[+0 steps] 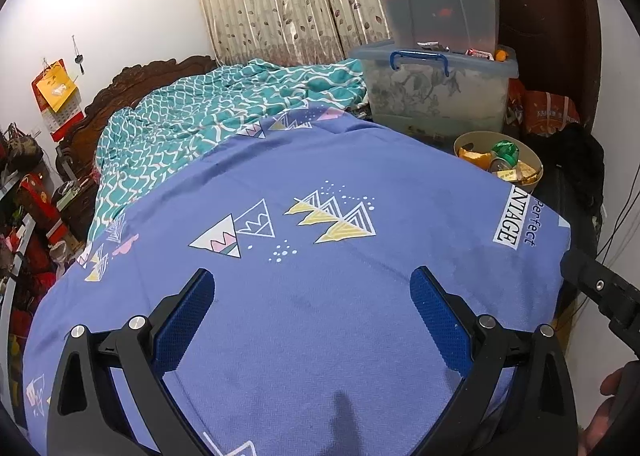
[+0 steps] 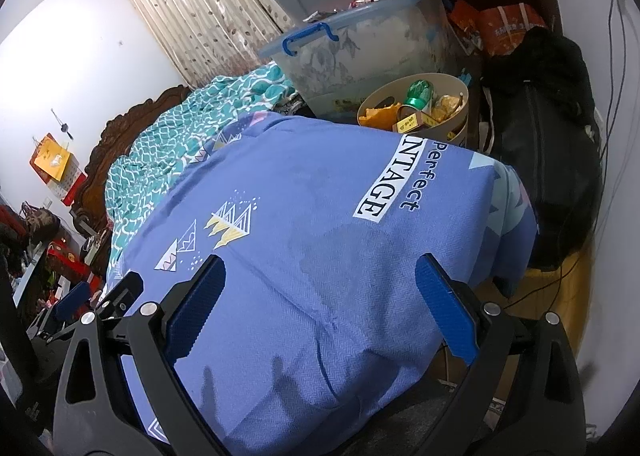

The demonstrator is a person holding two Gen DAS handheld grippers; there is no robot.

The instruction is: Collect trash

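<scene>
A beige round bin (image 1: 532, 165) (image 2: 460, 95) stands beside the bed's far right corner. It holds a green can (image 1: 505, 151) (image 2: 418, 93), orange peel (image 1: 472, 157) (image 2: 378, 113) and yellow wrappers (image 1: 520, 171) (image 2: 412, 121). My left gripper (image 1: 312, 296) is open and empty over the blue bedsheet (image 1: 320, 296). My right gripper (image 2: 320, 288) is open and empty over the same sheet (image 2: 320, 215), nearer the bed's right edge. The left gripper also shows at the left edge of the right wrist view (image 2: 72, 304).
Stacked clear storage boxes (image 1: 436, 91) (image 2: 360, 43) stand behind the bin. A teal quilt (image 1: 200, 115) (image 2: 192, 123) lies at the bed's head. A black bag (image 2: 548, 143) and cables lie on the floor at right. Cluttered shelves (image 1: 24, 215) stand at left.
</scene>
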